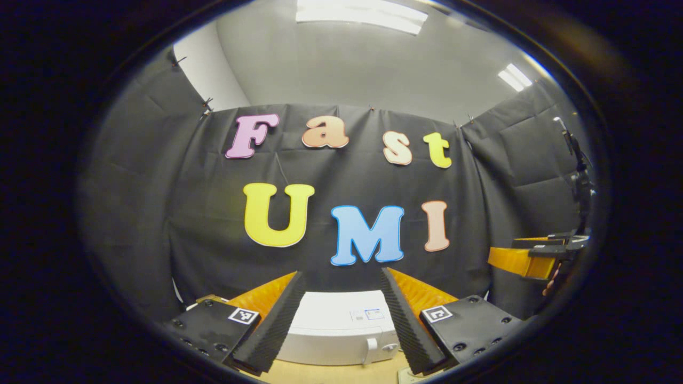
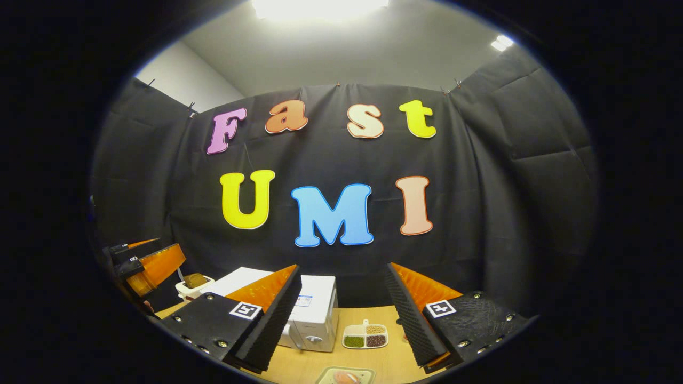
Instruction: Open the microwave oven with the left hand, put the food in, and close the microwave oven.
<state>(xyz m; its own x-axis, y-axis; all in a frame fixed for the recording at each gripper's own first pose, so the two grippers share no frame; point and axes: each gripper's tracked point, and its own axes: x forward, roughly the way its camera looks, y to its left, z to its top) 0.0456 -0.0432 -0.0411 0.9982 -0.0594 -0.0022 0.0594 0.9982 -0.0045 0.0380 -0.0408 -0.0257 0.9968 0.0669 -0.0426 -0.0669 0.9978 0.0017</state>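
Note:
The white microwave [image 1: 336,325] stands on the wooden table straight ahead of my left gripper [image 1: 340,273], low between its two open fingers and some way off. Its door looks shut. My right gripper [image 2: 343,266] is open too, with nothing in it. In the right gripper view the microwave [image 2: 316,312] is at lower left of centre. A small plate of food [image 2: 346,376] lies on the table at the bottom edge. Each view catches the other gripper at its side: the right gripper [image 1: 515,260] and the left gripper [image 2: 160,257].
A white divided dish [image 2: 365,336] with green, brown and tan fillings lies just right of the microwave. A white bowl with something brown [image 2: 195,282] stands left of the microwave. The black cloth wall closes the back and both sides.

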